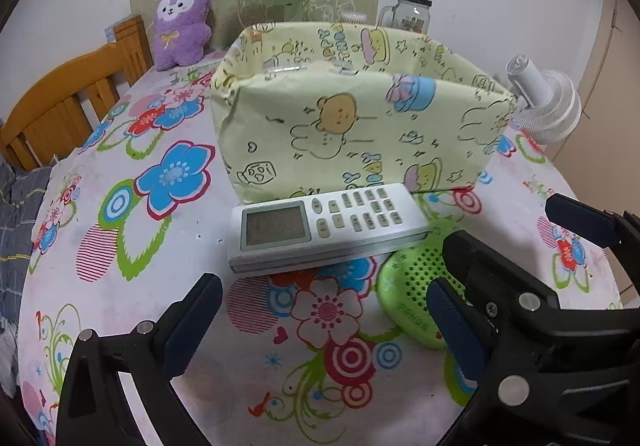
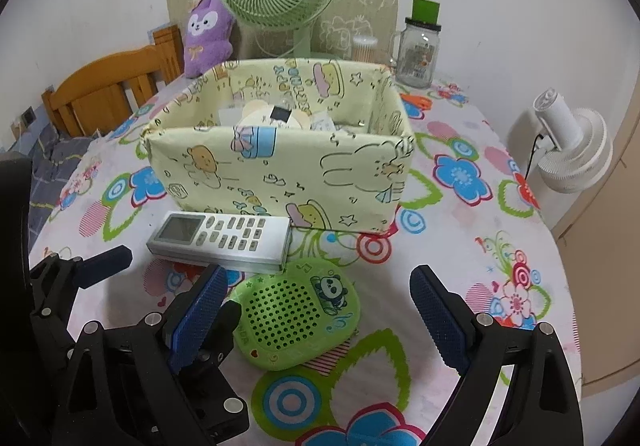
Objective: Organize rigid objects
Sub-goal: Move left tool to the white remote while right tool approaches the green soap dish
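While both the left gripper (image 1: 324, 310) and right gripper (image 2: 316, 310) hang wide and empty, their crowded fingers risk colliding or nudging the remote (image 2: 222, 240) overlapping the green speaker (image 2: 296, 320) beside the fabric box (image 2: 280, 174).

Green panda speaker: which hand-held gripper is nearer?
Right. The right hand-held gripper is open astride the green panda speaker; the left hand-held gripper hovers beside it, below the remote.

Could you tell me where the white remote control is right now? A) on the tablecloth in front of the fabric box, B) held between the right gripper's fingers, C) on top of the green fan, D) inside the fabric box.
A: the remote control lies flat on the tablecloth just in front of the fabric box, with no fingers touching it.
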{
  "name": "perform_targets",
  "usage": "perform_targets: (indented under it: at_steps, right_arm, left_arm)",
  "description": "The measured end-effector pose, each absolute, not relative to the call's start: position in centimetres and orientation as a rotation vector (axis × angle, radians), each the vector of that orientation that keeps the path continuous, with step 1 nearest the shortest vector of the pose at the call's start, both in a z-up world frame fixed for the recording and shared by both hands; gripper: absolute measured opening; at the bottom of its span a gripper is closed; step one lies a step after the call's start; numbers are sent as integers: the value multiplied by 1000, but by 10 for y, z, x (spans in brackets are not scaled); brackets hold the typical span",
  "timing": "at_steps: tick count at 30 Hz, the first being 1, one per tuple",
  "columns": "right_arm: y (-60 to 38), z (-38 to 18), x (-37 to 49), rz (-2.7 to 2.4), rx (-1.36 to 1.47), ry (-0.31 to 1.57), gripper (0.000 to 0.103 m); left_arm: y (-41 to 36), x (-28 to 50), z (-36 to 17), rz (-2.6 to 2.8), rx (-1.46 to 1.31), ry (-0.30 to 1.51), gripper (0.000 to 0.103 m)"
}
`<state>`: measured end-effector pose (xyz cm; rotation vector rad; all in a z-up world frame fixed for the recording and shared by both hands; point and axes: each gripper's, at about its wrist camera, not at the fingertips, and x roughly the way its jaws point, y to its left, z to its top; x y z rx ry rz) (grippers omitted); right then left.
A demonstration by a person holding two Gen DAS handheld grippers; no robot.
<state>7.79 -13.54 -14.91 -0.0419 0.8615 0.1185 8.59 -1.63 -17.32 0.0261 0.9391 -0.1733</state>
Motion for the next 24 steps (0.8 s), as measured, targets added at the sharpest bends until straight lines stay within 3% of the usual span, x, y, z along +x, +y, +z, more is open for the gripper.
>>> perform_targets:
  at_steps: [24]
  right_arm:
    - [-145, -180, 107, 81, -25, 930, 94]
  left_arm:
    - [-16, 105, -194, -206, 31, 979, 103]
